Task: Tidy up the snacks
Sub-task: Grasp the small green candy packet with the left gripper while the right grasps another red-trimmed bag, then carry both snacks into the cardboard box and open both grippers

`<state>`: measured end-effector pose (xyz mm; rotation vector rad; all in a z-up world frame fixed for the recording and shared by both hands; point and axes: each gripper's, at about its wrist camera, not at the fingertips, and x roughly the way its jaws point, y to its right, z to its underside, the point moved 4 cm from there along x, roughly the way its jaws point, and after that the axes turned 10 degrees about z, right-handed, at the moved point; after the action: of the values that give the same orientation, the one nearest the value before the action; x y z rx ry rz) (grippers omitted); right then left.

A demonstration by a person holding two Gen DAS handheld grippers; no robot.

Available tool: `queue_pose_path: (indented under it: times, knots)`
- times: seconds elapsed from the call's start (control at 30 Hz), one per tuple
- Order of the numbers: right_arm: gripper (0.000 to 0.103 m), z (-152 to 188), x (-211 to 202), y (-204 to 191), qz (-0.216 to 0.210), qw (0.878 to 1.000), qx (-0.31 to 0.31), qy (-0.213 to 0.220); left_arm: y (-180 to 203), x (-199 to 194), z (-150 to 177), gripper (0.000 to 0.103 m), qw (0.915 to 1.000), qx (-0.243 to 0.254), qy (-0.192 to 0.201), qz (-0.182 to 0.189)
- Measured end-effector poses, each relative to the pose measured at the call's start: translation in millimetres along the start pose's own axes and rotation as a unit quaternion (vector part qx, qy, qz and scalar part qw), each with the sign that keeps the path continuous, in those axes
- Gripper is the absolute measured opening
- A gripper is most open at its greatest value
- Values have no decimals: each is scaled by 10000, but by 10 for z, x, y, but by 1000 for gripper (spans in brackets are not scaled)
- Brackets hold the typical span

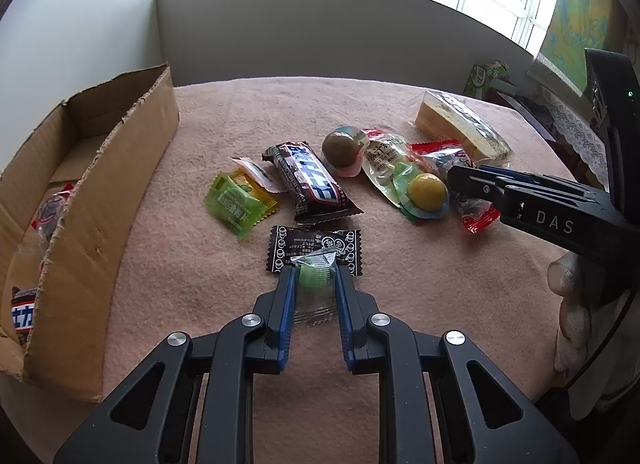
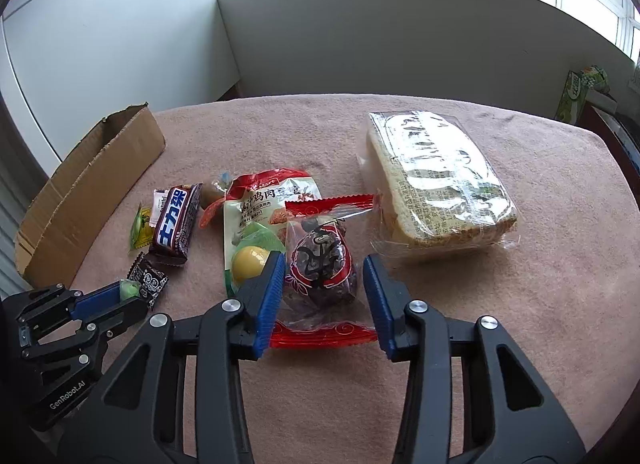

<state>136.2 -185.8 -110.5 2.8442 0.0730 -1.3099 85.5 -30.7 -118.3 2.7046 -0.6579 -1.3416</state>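
The left gripper (image 1: 315,278) is clamped on a small clear packet with a green candy (image 1: 316,276) at lower centre of the left wrist view, its long axis running straight up the frame along the fingers, candy end farthest from the camera and overlapping a black patterned sachet (image 1: 314,242). The right wrist view shows that same grip only from the side at lower left, the green candy (image 2: 129,290) peeking past the blue pads. There the right gripper (image 2: 325,272) straddles a red-edged clear packet holding a dark dried fruit (image 2: 322,264); its long axis also runs up the frame, one red sealed end near the camera. The left pad touches the wrapper, the right pad stands just clear, so the jaws are not yet pressing it. Only the left wrist view looks into the cardboard box (image 1: 116,167) at the left edge, where some wrapped snacks already lie; the right wrist view sees just its outer wall (image 2: 92,191). Between the grippers lie a chocolate bar (image 1: 310,183), a green sachet (image 1: 236,201), a white pouch with a yellow ball sweet (image 2: 250,260) and a brown ball sweet (image 1: 342,149), crowding the fruit packet's left side. A large wrapped cake block (image 2: 440,183) sits at upper right on the pink cloth (image 2: 520,324).
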Motion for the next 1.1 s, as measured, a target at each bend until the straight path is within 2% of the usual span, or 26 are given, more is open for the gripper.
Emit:
queue_pose_path:
  times: [0.37, 0.77, 1.1]
  knots:
    - [37, -3, -47, 31, -87, 9998, 162, 62, -8, -53, 3, 17, 10000, -29, 65, -12]
    - [36, -94, -298, 4, -174, 9986, 298, 402, -60, -231, -33, 17, 9994, -111, 323, -5]
    - [36, -271, -544, -350, -476, 9959, 147, 761, -193, -565, -142, 17, 9962, -202, 833, -122]
